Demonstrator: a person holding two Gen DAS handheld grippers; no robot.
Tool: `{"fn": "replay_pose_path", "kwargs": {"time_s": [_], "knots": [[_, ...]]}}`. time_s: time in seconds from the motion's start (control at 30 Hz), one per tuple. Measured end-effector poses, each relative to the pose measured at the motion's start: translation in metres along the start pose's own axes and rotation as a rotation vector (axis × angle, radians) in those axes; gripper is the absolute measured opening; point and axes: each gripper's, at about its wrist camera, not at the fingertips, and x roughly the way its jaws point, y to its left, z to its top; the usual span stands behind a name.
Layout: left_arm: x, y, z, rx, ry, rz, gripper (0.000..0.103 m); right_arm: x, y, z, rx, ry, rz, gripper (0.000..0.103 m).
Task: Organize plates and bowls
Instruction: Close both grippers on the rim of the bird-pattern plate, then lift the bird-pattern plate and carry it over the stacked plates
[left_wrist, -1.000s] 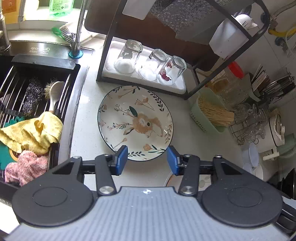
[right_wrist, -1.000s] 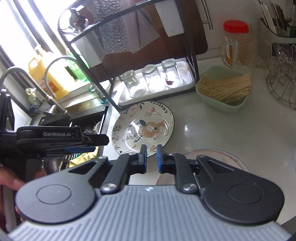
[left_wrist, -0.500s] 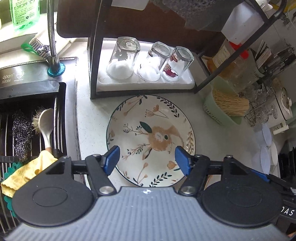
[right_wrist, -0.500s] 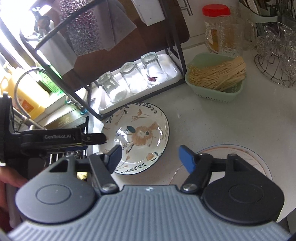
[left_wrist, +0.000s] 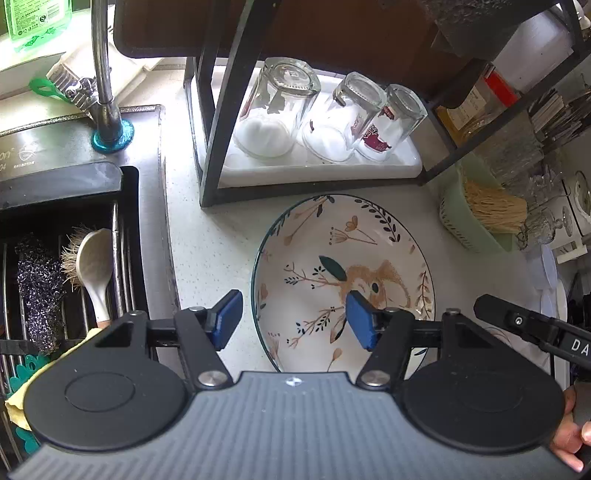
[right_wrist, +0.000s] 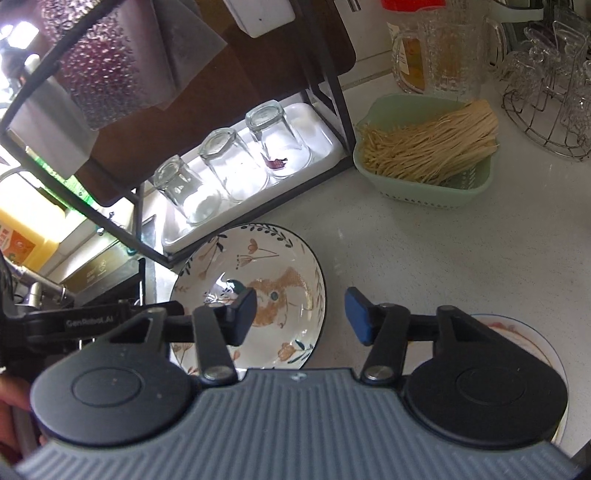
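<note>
You are at the pick-up step, both tools straddling opposite rims of the round white ceramic plate painted with a rabbit and leaves (left_wrist: 343, 280), which lies flat on the speckled white counter (right_wrist: 424, 251) just in front of the black metal rack (left_wrist: 218, 122). Your left gripper (left_wrist: 293, 319) and right gripper (right_wrist: 301, 315) are each part-open and closing, pads not yet pressing; next, I judge, seat a rim between the pads. Behind the plate the rack crowds you; the sink edge (left_wrist: 162, 221) lies to its left; open counter lies to its right.

— Counter layout?
— A plate (left_wrist: 343, 258) is lying on the counter (right_wrist: 424, 251), just in front of a rack (left_wrist: 221, 110). Three glasses (left_wrist: 277, 107) are standing upside down on the tray (left_wrist: 317, 171) inside that rack.
— Sides?
— A sink (left_wrist: 74, 236) is sitting to the plate's left, a brush (left_wrist: 92, 266) lying in it. A basket of noodles (right_wrist: 424, 147) is sitting to the right; a second plate (right_wrist: 532, 339) is lying nearer, right.
</note>
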Motion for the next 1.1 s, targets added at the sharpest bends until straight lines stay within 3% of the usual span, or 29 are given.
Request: {"fn": "replay_pose_path", "kwargs": {"time_s": [0.23, 0.4, 0.5, 0.6, 1.1], "knots": [[0.015, 0.011, 0.000, -0.004, 0.029, -0.028, 0.051, 0.025, -0.004, 0.002, 0.028, 0.045, -0.013, 0.041], [0.023, 0.007, 0.001, 0.079, 0.035, 0.011, 0.045, 0.044, -0.006, 0.002, 0.026, 0.084, -0.009, 0.039], [0.028, 0.008, 0.002, 0.079, 0.053, 0.002, 0.040, 0.056, -0.006, 0.003, 0.011, 0.112, -0.012, 0.032], [0.033, 0.007, 0.005, 0.084, 0.062, 0.008, 0.040, 0.065, -0.008, 0.006, 0.010, 0.127, -0.011, 0.024], [0.042, 0.010, 0.014, 0.048, 0.059, -0.002, 0.040, 0.083, -0.018, 0.009, 0.031, 0.192, 0.070, 0.023]]}}
